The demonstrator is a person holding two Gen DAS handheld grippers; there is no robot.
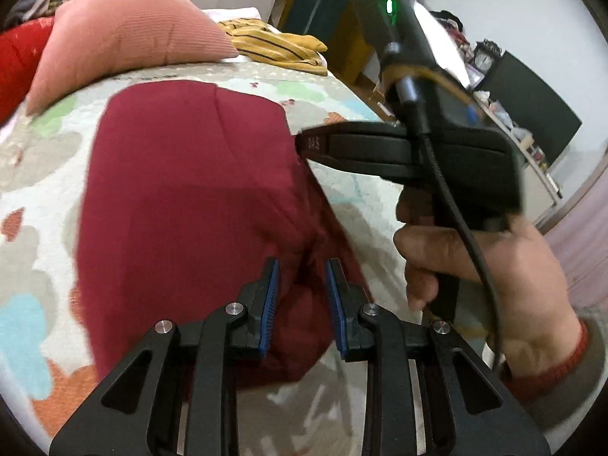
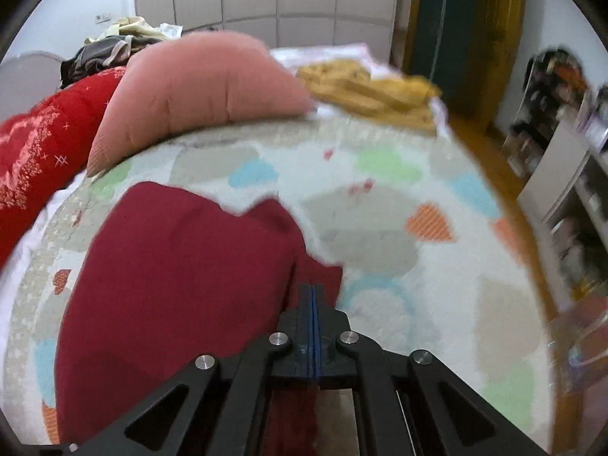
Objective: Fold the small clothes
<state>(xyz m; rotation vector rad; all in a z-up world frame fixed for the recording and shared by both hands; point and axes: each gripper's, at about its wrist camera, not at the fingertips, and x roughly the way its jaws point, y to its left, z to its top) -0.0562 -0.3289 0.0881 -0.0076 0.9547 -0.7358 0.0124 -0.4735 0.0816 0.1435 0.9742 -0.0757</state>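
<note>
A dark red garment [image 1: 190, 197] lies partly folded on the patterned bedspread [image 1: 45, 159]. It also shows in the right wrist view [image 2: 178, 277]. My left gripper [image 1: 302, 304] is open, its blue pads either side of a raised fold at the garment's near right edge. My right gripper [image 2: 313, 304] is shut on the garment's right edge. In the left wrist view the right gripper's fingertips [image 1: 307, 144] touch the garment's far right corner, held by a hand [image 1: 475, 273].
A pink pillow [image 1: 125, 34] and a red blanket [image 2: 41, 152] lie at the bed's far left. A yellow striped garment [image 1: 281, 49] lies at the far edge. Shelves [image 2: 570, 174] and a dark cabinet [image 1: 532, 110] stand right of the bed.
</note>
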